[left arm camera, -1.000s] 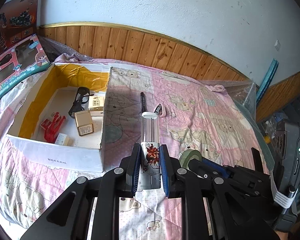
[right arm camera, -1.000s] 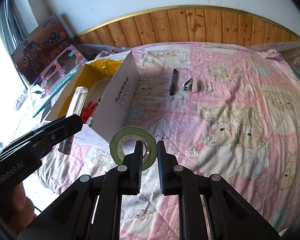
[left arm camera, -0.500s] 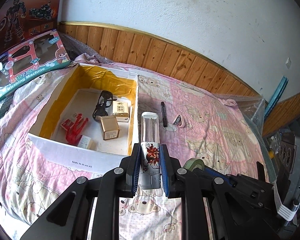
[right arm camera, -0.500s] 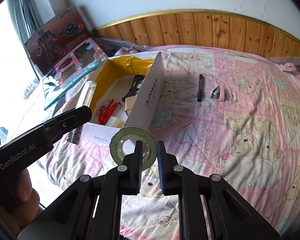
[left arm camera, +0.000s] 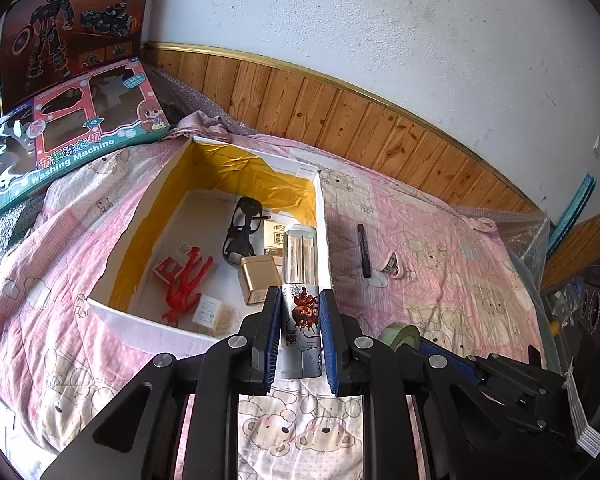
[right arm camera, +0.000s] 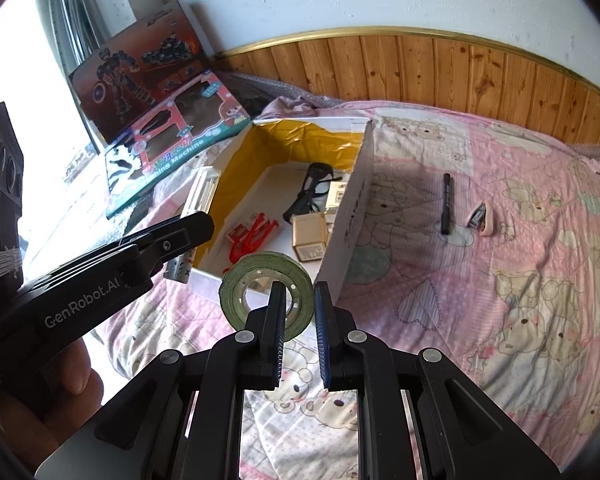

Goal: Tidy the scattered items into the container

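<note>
Fingers of the left gripper (left arm camera: 299, 334) are clamped on a tube (left arm camera: 300, 268), those of the right gripper (right arm camera: 296, 334) on a tape roll (right arm camera: 266, 294), both near the box (left arm camera: 164, 338). Glasses (left arm camera: 242, 230) are inside already. A pen (right arm camera: 446, 204) at centre right is left on the bed.

Clear tube (left arm camera: 299, 280): you hold it level, printed end clamped, over the box's near corner.
Green tape roll (right arm camera: 267, 294): you pinch its rim, upright.
Box (left arm camera: 323, 216): open, yellow-lined.
Black marker (left arm camera: 364, 250): lying on the quilt beside it.
</note>
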### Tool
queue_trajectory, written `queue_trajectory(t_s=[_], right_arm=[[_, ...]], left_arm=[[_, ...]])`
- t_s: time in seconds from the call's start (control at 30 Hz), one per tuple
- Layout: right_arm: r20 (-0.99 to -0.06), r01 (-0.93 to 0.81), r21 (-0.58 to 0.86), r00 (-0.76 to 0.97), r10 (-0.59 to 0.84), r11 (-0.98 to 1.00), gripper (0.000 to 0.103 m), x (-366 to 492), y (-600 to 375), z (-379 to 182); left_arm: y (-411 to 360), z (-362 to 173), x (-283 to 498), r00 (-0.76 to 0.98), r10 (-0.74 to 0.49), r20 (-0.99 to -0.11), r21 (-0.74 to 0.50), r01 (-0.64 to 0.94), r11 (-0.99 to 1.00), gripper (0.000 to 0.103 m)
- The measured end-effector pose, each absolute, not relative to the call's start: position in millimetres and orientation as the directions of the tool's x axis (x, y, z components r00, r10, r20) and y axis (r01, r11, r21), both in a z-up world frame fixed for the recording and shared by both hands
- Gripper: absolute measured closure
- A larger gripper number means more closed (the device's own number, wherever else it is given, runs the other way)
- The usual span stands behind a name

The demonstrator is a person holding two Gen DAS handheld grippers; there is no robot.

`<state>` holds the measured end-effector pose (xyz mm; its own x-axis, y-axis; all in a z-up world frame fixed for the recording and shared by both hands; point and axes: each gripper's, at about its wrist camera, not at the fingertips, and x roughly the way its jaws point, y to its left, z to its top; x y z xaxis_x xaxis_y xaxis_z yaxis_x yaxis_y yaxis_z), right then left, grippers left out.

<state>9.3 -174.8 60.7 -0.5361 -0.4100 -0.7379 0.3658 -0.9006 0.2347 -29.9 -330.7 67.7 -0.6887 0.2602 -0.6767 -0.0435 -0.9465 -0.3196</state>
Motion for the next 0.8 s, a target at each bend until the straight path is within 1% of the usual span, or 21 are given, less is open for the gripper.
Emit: queue_trajectory(t_s=[0.37,0.8], right_arm=[[-0.739,0.413,0.238,-0.510,-0.440,-0.879,0.089,-21,-204,65],[-0.769,0.483,0.242,-0.433,-0.470,-0.841,0.089,-70,-235,60]], left_arm=[[-369,62,-66,-0.673,0.229,-0.703,-0.325,0.018,-0.946,0.083],[-393,51,-116,-0.631,0.211,-0.747,-0.322,0.065,-0.944,0.083]])
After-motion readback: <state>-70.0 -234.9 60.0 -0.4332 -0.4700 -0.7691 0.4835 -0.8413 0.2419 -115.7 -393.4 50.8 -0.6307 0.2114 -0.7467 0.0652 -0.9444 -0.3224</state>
